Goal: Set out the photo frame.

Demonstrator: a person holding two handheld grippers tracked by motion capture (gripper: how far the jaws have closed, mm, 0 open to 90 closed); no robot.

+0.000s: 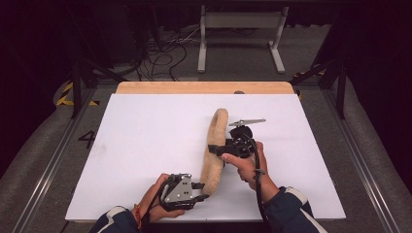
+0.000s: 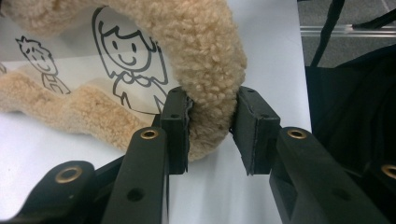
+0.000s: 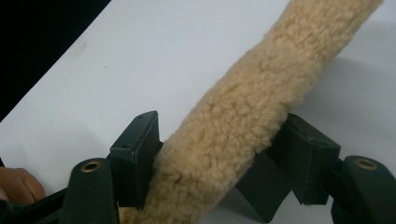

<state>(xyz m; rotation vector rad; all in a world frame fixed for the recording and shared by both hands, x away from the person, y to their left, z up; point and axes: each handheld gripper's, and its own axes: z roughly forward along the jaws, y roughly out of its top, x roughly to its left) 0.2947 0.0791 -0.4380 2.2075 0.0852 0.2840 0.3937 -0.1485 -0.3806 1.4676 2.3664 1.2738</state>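
Note:
A long tan fleece band (image 1: 219, 121) stands on edge in a curve on the white table top (image 1: 145, 145), right of centre. Its inner side carries a cartoon print of figures (image 2: 126, 70). My left gripper (image 1: 200, 187) is at the band's near end, and in the left gripper view (image 2: 212, 126) both pads pinch the fleece (image 2: 205, 56). My right gripper (image 1: 214, 149) reaches in from the right at mid-length. In the right gripper view (image 3: 219, 154) its jaws straddle the fleece (image 3: 261, 93); the left pad touches it, the right pad stands slightly off.
A wooden strip (image 1: 204, 87) borders the table's far edge. Beyond it on the floor are a white metal stand (image 1: 240, 29) and loose cables (image 1: 165, 53). Metal rails (image 1: 58, 155) run along both sides of the table.

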